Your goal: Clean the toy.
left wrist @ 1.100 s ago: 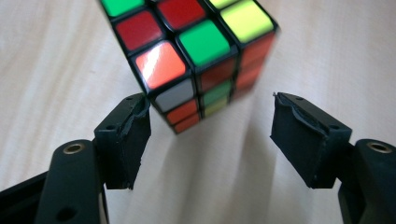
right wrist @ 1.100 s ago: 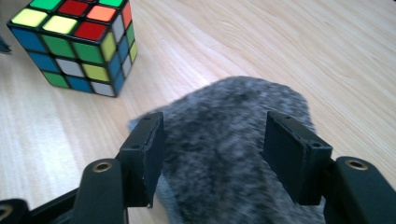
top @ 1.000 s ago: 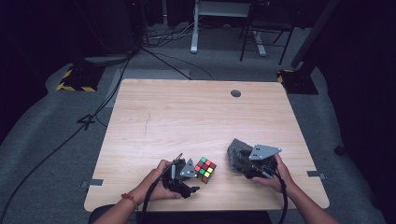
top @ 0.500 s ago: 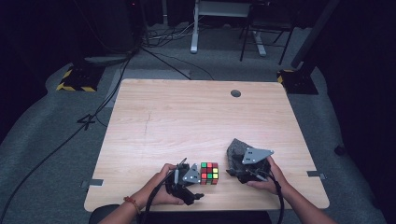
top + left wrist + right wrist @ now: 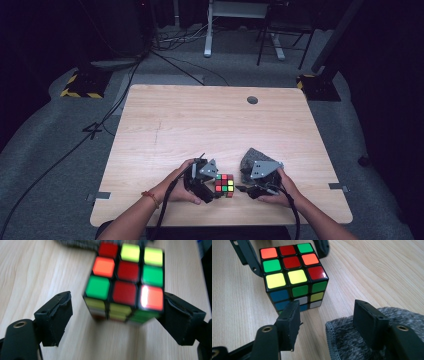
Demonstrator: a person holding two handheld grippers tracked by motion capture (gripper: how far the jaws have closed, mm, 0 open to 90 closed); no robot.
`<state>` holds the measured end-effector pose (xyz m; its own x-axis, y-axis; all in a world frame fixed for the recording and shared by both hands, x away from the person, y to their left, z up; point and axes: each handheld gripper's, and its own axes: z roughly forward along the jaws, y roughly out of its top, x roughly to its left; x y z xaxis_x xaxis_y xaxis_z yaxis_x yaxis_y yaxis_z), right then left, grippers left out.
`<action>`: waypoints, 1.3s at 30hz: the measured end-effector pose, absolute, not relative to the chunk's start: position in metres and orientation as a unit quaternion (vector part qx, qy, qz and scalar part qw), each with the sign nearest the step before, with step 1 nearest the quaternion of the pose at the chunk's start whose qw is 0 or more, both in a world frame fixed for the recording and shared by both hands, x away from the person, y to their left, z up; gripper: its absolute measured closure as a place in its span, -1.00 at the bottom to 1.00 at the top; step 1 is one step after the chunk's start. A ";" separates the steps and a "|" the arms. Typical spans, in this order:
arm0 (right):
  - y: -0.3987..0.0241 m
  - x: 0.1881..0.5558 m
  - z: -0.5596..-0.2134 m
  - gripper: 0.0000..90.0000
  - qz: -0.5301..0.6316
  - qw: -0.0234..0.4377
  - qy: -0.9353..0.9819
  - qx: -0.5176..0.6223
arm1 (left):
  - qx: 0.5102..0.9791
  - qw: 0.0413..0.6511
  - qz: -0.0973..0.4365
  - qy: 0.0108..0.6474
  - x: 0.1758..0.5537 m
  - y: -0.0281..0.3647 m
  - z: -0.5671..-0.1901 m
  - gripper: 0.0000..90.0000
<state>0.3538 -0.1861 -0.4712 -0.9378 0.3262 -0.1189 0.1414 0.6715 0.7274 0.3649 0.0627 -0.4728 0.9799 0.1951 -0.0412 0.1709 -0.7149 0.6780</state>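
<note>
Left gripper (image 5: 115,315) fingers, just opening, straddle the blurred cube (image 5: 125,280); right gripper (image 5: 327,322) fingers spread, cloth (image 5: 362,340) cropped

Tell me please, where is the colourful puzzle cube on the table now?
In the high view the puzzle cube sits near the table's front edge, between the left tool and the right tool, with a grey fuzzy cloth just to its right.

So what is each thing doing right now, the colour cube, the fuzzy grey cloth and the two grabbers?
Puzzle cube: scrambled, resting on the table, between the left gripper's jaws.
Left gripper: open, its jaws have just been opening; one pad is clear of the cube, the other close beside it.
Right gripper: open, holding nothing.
Grey cloth: lying bunched on the table, under the right gripper.
</note>
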 end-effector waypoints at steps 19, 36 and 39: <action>-0.181 0.348 -0.470 -0.09 0.396 0.116 0.904 0.113 | 0.938 0.342 0.017 0.055 0.363 0.040 -0.477 -0.40; -0.181 0.347 -0.464 -0.04 0.413 0.122 0.894 0.119 | 0.933 0.356 0.028 0.052 0.361 0.040 -0.469 -0.36; -0.183 0.350 -0.469 -0.02 0.401 0.128 0.898 0.125 | 0.939 0.339 0.023 0.057 0.363 0.044 -0.473 -0.48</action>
